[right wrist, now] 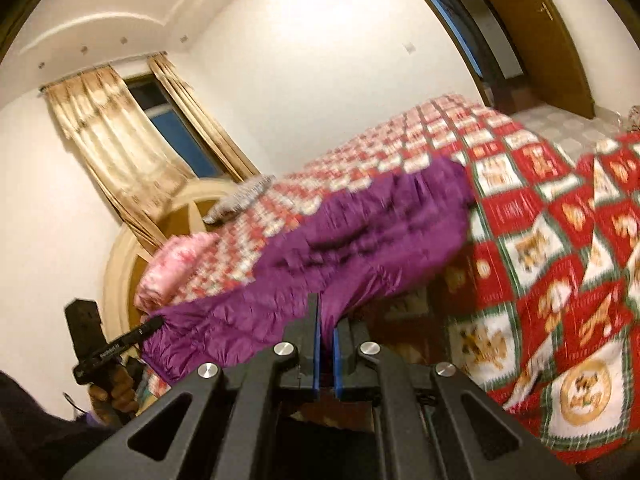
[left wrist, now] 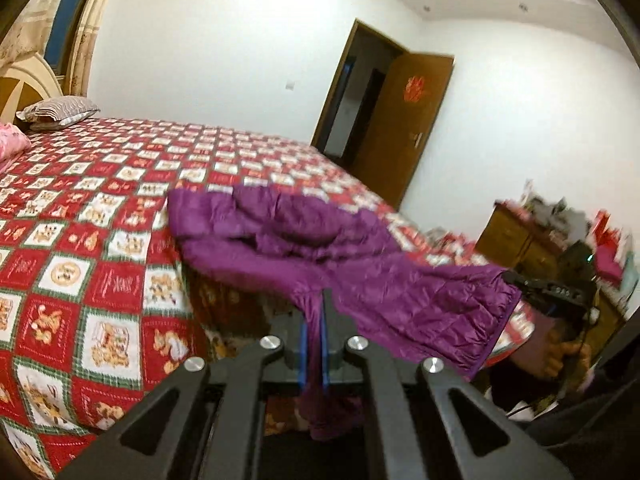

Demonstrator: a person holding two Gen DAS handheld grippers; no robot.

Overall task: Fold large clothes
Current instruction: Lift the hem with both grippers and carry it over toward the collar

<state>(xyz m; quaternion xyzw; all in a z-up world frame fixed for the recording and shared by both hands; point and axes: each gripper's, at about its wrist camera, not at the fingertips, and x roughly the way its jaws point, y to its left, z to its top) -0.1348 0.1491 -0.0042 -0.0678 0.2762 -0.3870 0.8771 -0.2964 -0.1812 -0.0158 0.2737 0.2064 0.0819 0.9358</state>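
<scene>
Purple quilted jacket hung stretched between the two grippers above the near edge of the bed, its far part lying in a heap on the red-and-white patchwork bedspread and its near hem lifted off it. On the left, a hand wrapped around the black handle held the left gripper tilted a little below level, aimed across the bed. Its blue-padded fingers stood together, clamped on one end of the hem, with a fold of purple fabric hanging down between and below them. Across from it, the right hand held the right gripper at a similar slight downward tilt. Its fingers were also pressed together on the other end of the hem. The jacket's long axis ran from one gripper to the other along the bed's near side, the cloth sagging loosely between the two pinch points. Both views were blurred.
</scene>
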